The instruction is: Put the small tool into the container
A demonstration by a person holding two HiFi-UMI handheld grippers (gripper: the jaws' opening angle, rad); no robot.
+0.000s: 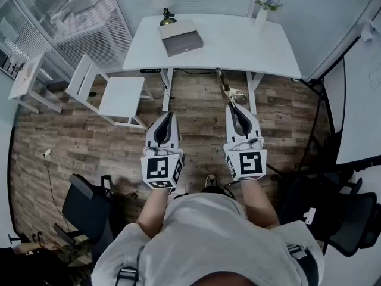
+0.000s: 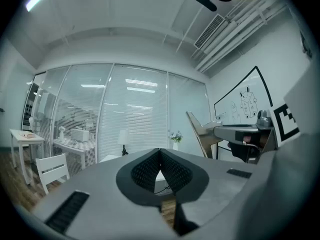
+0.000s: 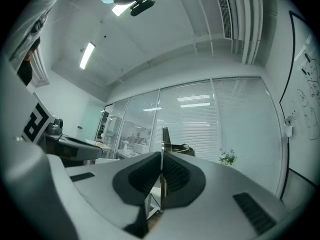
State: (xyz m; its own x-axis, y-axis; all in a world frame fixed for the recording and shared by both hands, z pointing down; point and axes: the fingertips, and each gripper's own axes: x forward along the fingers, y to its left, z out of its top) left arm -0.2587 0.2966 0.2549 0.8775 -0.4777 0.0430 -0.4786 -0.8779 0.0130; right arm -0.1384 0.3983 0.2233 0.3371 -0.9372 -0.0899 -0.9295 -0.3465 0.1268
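White rectangular table (image 1: 238, 46): grey flat rectangular container (image 1: 180, 37) on its left part. Dark-based table lamp (image 1: 166, 15) behind container, at table's back edge. White vase with flowers (image 1: 262, 14) at table's back right corner. White slatted wooden chair (image 1: 113, 94) left-front of table. Left gripper (image 1: 168, 117), right gripper (image 1: 233, 105) side by side before table's front edge. Thin metal tool (image 1: 224, 85) between right gripper's jaws, tip pointing toward table.
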